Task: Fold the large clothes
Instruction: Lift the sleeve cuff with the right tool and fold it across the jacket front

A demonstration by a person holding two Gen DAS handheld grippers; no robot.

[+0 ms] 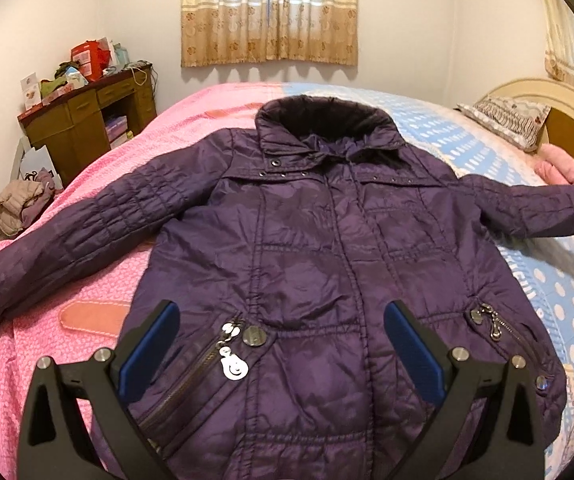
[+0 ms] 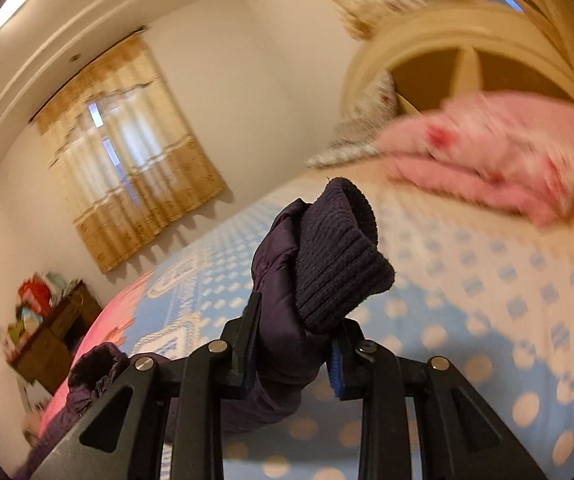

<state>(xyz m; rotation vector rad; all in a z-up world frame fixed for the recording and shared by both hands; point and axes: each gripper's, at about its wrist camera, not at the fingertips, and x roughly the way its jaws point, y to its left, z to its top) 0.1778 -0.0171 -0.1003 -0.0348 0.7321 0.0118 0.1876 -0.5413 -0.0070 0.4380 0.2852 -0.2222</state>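
Note:
A dark purple quilted jacket (image 1: 307, 248) lies face up on the bed (image 1: 547, 280), collar at the far side and both sleeves spread out. My left gripper (image 1: 283, 312) hovers open over the jacket's lower front, its blue pads (image 1: 155, 344) either side of the zip pocket, gripping nothing. In the right wrist view my right gripper (image 2: 301, 316) is shut on the end of the jacket's right sleeve (image 2: 283, 344). The ribbed knit cuff (image 2: 339, 264) sticks out beyond the fingers, lifted off the blue dotted sheet (image 2: 487, 320).
A pink folded garment (image 2: 499, 156) and a pillow (image 1: 507, 120) lie near the curved headboard (image 1: 567, 120). A cluttered wooden desk (image 1: 87, 120) stands at the far left, with a pile of clothes (image 1: 19, 208) below it beside the bed.

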